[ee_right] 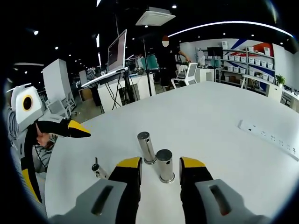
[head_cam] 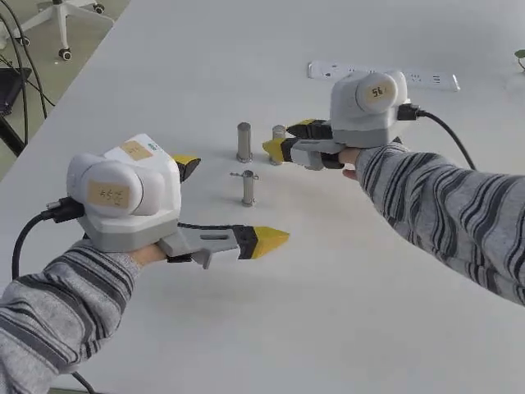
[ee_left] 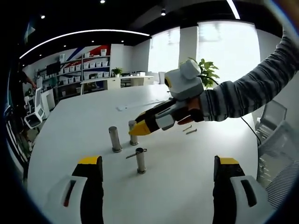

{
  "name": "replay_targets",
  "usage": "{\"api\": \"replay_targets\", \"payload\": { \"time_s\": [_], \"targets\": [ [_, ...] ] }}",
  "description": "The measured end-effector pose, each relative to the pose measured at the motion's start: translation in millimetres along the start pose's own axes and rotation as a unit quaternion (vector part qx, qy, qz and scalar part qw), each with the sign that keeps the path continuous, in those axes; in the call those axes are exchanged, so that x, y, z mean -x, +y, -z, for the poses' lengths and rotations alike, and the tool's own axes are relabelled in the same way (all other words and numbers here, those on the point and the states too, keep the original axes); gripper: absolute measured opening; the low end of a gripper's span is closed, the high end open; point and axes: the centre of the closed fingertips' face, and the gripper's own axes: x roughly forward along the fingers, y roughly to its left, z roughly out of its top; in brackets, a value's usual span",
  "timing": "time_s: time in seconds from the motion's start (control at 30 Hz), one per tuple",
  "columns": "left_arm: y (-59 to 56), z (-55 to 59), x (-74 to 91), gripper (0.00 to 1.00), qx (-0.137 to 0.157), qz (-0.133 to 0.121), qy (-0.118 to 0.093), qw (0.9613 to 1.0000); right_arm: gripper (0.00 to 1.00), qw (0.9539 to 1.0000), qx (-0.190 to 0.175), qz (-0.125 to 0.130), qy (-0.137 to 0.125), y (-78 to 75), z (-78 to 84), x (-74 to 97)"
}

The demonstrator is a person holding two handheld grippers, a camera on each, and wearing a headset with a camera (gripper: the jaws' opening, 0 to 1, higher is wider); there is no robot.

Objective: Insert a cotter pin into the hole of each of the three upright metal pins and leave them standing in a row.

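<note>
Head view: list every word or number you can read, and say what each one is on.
"15": round sticker on the right tool, seen at a tilt.
Two tan stickers on the left tool: dark marks, too blurred to read.
Nothing else legible.

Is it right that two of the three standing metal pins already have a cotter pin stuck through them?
Not two, just one. The head view shows a cotter pin through the nearest metal pin; the far-left pin and far-right pin have bare tops.
</note>
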Motion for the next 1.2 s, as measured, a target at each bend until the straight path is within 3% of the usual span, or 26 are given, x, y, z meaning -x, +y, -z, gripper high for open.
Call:
{"api": "replay_targets", "payload": {
  "time_s": [0.1,0.27,0.5,1.0,1.2],
  "targets": [
    [0.3,-0.3,0.6,0.99,0.004,0.000,-0.002,1.0000,0.24,1.0000,-0.003,0.001,0.004,-3.2,0.8,-4.2],
    [-3.1,-7.6,2.5,0.99,0.023,0.002,-0.028,0.9993,0.19,0.9998,-0.017,0.003,0.003,-3.9,1.0,-7.2],
    [-5.2,-5.9,3.1,0.98,0.022,0.004,-0.023,0.9995,0.14,0.9997,-0.023,0.006,0.005,-9.5,1.6,-16.0],
    [-0.5,-2.9,4.2,0.96,0.027,-0.002,-0.017,0.9995,0.08,0.9995,-0.016,0.025,0.005,-13.7,0.3,-14.9],
    [-1.3,-1.3,4.2,0.96,0.027,-0.002,-0.014,0.9996,0.08,0.9997,0.004,0.019,0.012,-4.9,1.4,-14.3]
  ]
}}
